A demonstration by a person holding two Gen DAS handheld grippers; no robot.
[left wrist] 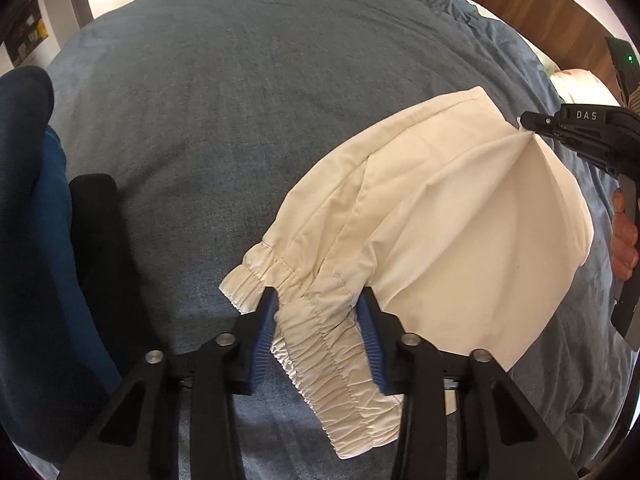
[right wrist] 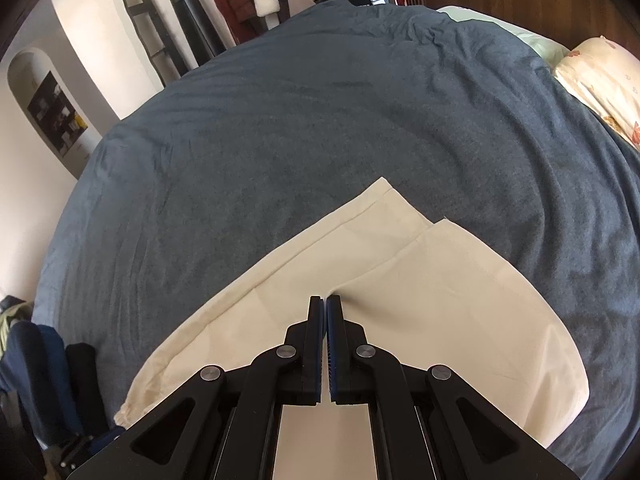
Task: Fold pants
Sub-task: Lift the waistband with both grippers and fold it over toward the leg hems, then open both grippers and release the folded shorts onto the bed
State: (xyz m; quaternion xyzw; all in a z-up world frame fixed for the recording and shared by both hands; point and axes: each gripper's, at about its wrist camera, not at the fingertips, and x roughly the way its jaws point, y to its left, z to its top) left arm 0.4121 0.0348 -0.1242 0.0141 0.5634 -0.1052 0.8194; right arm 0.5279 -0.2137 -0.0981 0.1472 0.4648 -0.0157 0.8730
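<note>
Cream pants (left wrist: 432, 216) on grey-blue bed cover (left wrist: 240, 100), long axis running from left tongs to right tongs.
Left tongs (left wrist: 318, 320): spread, straddling the elastic waistband (left wrist: 320, 344). Right tongs (right wrist: 325, 312): pressed together, pinching the pants' leg fabric; hems point away beyond them.

Pants (left wrist: 460, 248): cream woven cloth, matt, smooth on the legs, tightly gathered and ribbed at the elastic waistband (left wrist: 332, 348) between the left gripper (left wrist: 320, 320) pads. Pads (left wrist: 264, 344): blue ridged rubbery plastic. Gripper arms: black matt plastic with brushed metal pivot pins. Bedcover (right wrist: 320, 120) ahead of the right gripper (right wrist: 324, 304): blue-grey matt fuzzy cloth, lightly creased. Headboard (left wrist: 540, 4): brown wood, slight sheen.
</note>
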